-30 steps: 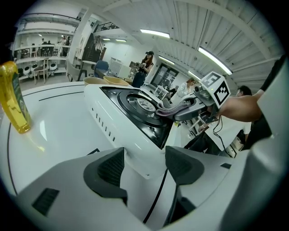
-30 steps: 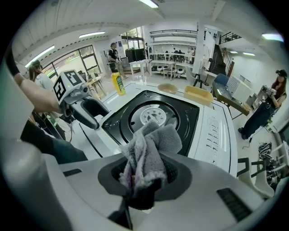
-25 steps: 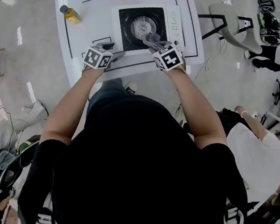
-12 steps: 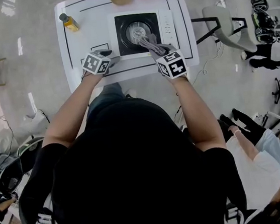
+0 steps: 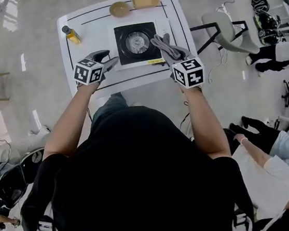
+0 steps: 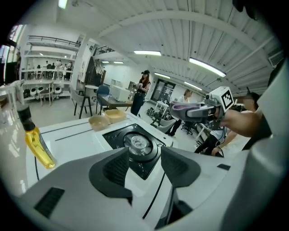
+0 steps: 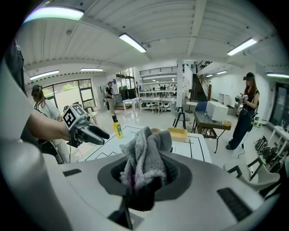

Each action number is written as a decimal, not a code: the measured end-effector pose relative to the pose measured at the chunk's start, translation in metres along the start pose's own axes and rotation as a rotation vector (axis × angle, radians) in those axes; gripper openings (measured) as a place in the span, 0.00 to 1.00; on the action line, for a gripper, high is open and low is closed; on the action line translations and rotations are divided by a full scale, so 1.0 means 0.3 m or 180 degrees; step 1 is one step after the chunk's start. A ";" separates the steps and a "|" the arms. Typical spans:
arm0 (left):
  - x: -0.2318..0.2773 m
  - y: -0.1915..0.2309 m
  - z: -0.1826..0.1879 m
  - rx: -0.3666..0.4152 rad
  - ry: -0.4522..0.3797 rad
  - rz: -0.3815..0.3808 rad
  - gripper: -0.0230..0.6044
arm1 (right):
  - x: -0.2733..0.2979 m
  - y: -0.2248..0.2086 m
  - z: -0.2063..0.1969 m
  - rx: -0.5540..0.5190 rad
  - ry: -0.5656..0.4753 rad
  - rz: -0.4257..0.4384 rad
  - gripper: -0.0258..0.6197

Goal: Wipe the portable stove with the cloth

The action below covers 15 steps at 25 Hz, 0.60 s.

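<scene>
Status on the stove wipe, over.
Left gripper open, empty, jaws just closed partway. Right gripper shut on gray cloth, off the portable stove. Nothing in the way.

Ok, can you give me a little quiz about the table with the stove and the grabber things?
1. True or false: the cloth lies flat on the portable stove.
2. What stands near the far left corner of the table? A) a bottle of yellow liquid B) a red mug C) a frying pan
3. Fill in: beyond the stove sit ___ yellowish dishes.
Key: 1 false, the right gripper holds it up off the stove. 2 A. 3 two, a round bowl and a rectangular tray.
</scene>
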<state>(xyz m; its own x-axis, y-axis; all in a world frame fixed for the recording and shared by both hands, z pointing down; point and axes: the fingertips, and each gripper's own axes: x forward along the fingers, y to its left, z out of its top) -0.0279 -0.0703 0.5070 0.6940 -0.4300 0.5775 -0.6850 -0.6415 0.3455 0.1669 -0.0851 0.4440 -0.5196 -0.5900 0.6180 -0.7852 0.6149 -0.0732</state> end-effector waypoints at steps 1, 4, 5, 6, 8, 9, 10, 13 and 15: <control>-0.020 -0.008 0.034 0.0031 -0.0080 0.0007 0.42 | -0.021 -0.005 0.022 0.0002 -0.0065 -0.0030 0.21; -0.074 -0.042 0.117 0.0143 -0.0286 0.0033 0.41 | -0.085 -0.013 0.068 0.0006 -0.0228 -0.0110 0.21; -0.093 -0.053 0.146 0.0187 -0.0347 0.0042 0.41 | -0.106 -0.016 0.085 0.0009 -0.0282 -0.0134 0.21; -0.111 -0.064 0.179 0.0236 -0.0407 0.0054 0.41 | -0.127 -0.021 0.104 0.0013 -0.0340 -0.0157 0.21; -0.149 -0.085 0.245 0.0333 -0.0523 0.0085 0.40 | -0.168 -0.029 0.142 0.0021 -0.0454 -0.0205 0.21; -0.168 -0.095 0.272 0.0374 -0.0575 0.0100 0.40 | -0.186 -0.031 0.156 0.0029 -0.0503 -0.0227 0.21; -0.187 -0.105 0.295 0.0412 -0.0625 0.0114 0.40 | -0.202 -0.033 0.167 0.0038 -0.0547 -0.0249 0.21; -0.241 -0.133 0.355 0.0519 -0.0789 0.0167 0.38 | -0.248 -0.038 0.192 0.0064 -0.0666 -0.0312 0.21; -0.279 -0.152 0.388 0.0582 -0.0890 0.0217 0.35 | -0.281 -0.041 0.205 0.0086 -0.0739 -0.0350 0.21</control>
<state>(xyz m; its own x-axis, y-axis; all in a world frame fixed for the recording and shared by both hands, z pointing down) -0.0289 -0.0790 0.3568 0.6993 -0.6171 0.3607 -0.6982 -0.6978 0.1600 0.1996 -0.0753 0.3447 -0.4917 -0.7588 0.4272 -0.8483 0.5281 -0.0384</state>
